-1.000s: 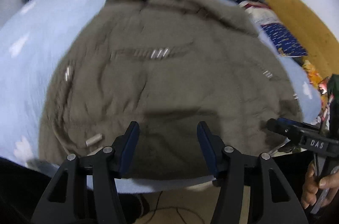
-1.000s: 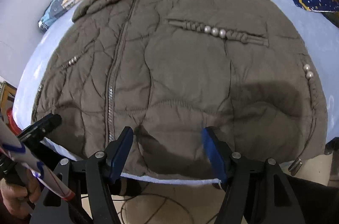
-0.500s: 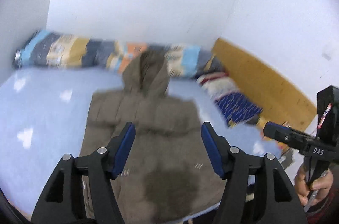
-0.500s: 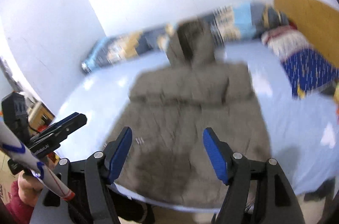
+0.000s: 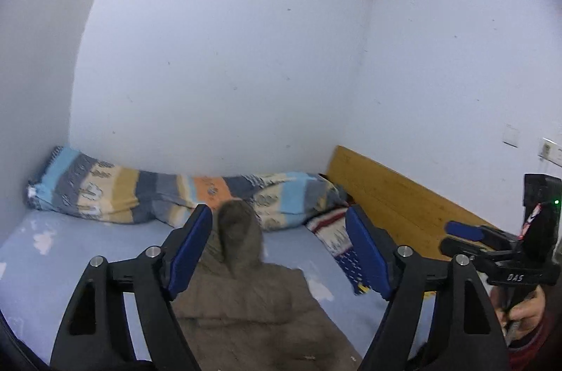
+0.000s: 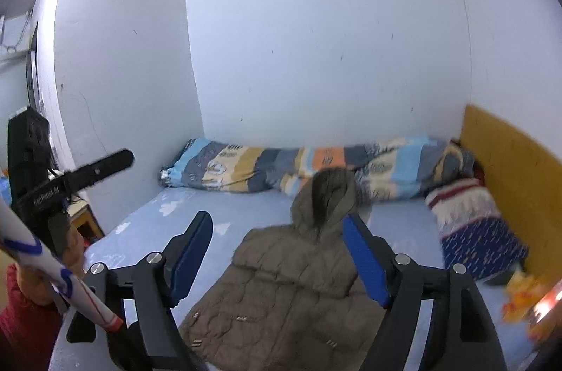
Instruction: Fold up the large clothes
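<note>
A puffy brown hooded coat (image 6: 291, 286) is spread flat on the pale blue bed sheet (image 6: 196, 213), with its hood (image 6: 325, 199) pointed at the striped rolled blanket (image 6: 281, 167) by the white back wall (image 6: 316, 37). Bare sheet is seen on both sides of the coat. The bed is shut in by the wall on the left and by a yellow wooden headboard (image 6: 509, 174) on the right, where a dark blue dotted pillow (image 6: 481, 241) is laid.

The left gripper (image 5: 277, 251) is held wide open above the coat, with nothing between its blue pads. The right gripper (image 6: 277, 255) is also held wide open and nothing is held in it.

Since a second ago, both grippers have been lifted up and pulled back from the coat's bottom edge, so more wall is now seen.
</note>
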The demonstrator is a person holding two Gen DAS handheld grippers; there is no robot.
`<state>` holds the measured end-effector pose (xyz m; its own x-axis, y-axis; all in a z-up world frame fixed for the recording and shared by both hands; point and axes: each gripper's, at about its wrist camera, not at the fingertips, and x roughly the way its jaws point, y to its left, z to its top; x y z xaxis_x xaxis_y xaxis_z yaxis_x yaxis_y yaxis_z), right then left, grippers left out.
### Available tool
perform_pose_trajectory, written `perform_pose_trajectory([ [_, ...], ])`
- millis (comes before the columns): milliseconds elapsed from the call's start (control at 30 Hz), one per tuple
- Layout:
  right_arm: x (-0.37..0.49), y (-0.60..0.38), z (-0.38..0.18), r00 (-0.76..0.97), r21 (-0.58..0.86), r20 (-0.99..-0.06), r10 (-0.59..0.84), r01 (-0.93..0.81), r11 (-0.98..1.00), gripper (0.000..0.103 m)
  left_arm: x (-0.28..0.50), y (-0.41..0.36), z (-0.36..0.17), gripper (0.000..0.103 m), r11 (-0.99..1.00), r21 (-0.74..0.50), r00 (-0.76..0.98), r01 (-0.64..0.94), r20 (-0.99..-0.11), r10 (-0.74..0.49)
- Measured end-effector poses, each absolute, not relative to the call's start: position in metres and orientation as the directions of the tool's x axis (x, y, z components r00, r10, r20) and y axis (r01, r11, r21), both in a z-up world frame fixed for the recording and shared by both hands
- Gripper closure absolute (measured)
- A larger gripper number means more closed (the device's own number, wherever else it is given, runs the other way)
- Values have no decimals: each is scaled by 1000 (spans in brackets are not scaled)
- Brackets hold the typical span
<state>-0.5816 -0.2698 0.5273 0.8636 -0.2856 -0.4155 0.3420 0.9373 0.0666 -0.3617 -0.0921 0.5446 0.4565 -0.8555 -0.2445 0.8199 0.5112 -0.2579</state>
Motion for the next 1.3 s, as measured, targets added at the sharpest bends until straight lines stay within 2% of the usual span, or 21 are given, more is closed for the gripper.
perform_pose_trajectory([
  [233, -547, -301, 541, 831, 41, -450, -328, 387, 921, 21, -306, -106, 519, 25, 581, -314, 496, 751, -313, -810],
  [433, -481, -352, 508, 776, 72, -550, -309, 413, 908, 21, -249, -138, 449, 24, 632, -353, 507, 689, -389, -769],
  [600, -406, -407, 458, 717, 109, -641, -276, 440, 891, 21, -216, -174, 356, 24, 737, -306, 584, 602, -461, -668],
  [700, -364, -437, 423, 687, 130, -683, -249, 450, 884, 21, -197, -205, 287, 24, 749, -296, 545, 592, -538, -643],
  [800, -312, -476, 381, 643, 146, -727, -240, 486, 862, 21, -183, -229, 229, 24, 758, -279, 535, 589, -568, -625],
  [867, -283, -498, 359, 618, 134, -746, -248, 505, 852, 21, -180, -240, 202, 24, 767, -252, 540, 591, -582, -607],
  [900, -262, -512, 345, 598, 121, -758, -261, 522, 845, 21, -174, -248, 189, 24, 759, -234, 510, 607, -619, -598],
  [1033, -195, -563, 299, 555, 97, -781, -287, 561, 822, 21, -164, -251, 177, 24, 734, -241, 478, 636, -623, -619],
  [1200, -120, -632, 242, 546, 138, -787, -288, 611, 780, 21, -152, -244, 166, 24, 744, -233, 474, 626, -644, -601],
  [1300, -88, -659, 213, 504, 95, -803, -317, 634, 767, 21, -143, -239, 161, 24, 750, -259, 459, 609, -656, -599],
])
